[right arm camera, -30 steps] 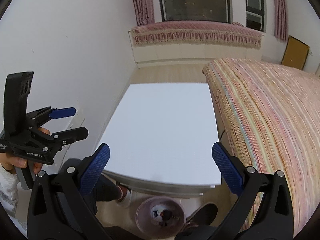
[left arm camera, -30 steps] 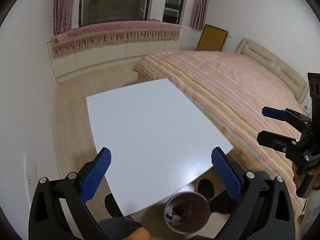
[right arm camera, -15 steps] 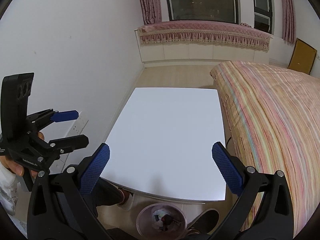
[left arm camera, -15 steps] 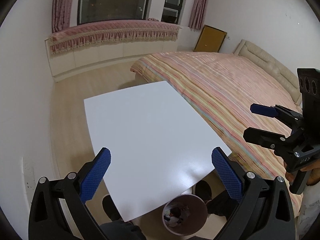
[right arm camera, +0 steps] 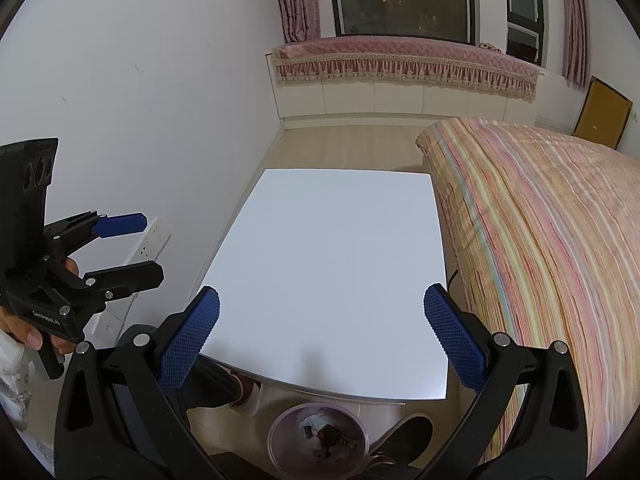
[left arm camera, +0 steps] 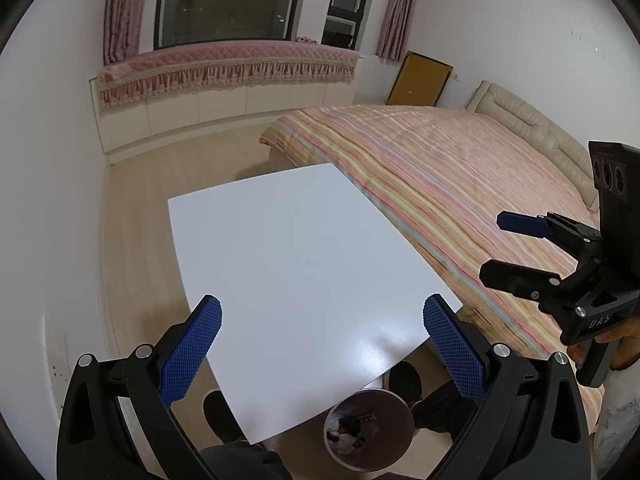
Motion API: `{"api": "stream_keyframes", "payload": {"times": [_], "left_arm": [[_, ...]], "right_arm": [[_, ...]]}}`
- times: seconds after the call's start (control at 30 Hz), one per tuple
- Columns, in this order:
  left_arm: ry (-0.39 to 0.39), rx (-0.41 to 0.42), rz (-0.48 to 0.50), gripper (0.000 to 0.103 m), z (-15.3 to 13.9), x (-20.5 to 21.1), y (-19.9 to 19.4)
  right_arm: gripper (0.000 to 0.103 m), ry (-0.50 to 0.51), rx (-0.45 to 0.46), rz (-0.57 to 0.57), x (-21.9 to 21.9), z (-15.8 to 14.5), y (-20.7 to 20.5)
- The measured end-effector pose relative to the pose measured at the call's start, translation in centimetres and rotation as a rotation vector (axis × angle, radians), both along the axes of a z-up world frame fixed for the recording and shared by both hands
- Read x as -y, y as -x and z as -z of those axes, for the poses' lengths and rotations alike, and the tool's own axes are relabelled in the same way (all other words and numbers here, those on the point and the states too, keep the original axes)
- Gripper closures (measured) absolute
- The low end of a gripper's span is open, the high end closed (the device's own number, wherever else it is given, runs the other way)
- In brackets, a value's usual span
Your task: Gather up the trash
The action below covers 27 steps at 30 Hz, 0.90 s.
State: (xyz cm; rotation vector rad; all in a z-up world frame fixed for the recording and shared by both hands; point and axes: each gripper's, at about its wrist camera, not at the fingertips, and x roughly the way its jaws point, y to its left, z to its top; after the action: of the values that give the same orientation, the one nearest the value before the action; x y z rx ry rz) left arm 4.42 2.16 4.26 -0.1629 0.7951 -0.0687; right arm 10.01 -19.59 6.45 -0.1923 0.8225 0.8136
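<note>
A round pink waste bin [left arm camera: 368,428] with crumpled trash inside stands on the floor under the near edge of the white table [left arm camera: 304,264]. It also shows in the right wrist view [right arm camera: 318,438]. My left gripper [left arm camera: 320,344] is open and empty, held high above the table's near part; in the right wrist view it appears at the left [right arm camera: 132,246]. My right gripper [right arm camera: 320,336] is open and empty above the table's near edge; the left wrist view shows it at the right [left arm camera: 504,248]. No trash lies on the table [right arm camera: 332,272].
A bed with a striped cover [left arm camera: 448,184] runs along the table's right side. A white wall with sockets [right arm camera: 156,236] is on the left. A window bench with pink frills [left arm camera: 228,68] is at the back. The person's shoes [left arm camera: 404,380] are by the bin.
Both grippers have risen and pulled back a little, so the table looks smaller and farther. Both stay open and empty.
</note>
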Motion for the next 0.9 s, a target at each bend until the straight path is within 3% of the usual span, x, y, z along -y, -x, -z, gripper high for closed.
{"api": "stream_keyframes", "payload": {"times": [0.9], "left_arm": [[-0.009,-0.010,0.011,0.006,0.34,0.64,-0.07]], "right_arm": [[0.003,0.006,-0.005,0.009,0.40,0.13,-0.07]]}}
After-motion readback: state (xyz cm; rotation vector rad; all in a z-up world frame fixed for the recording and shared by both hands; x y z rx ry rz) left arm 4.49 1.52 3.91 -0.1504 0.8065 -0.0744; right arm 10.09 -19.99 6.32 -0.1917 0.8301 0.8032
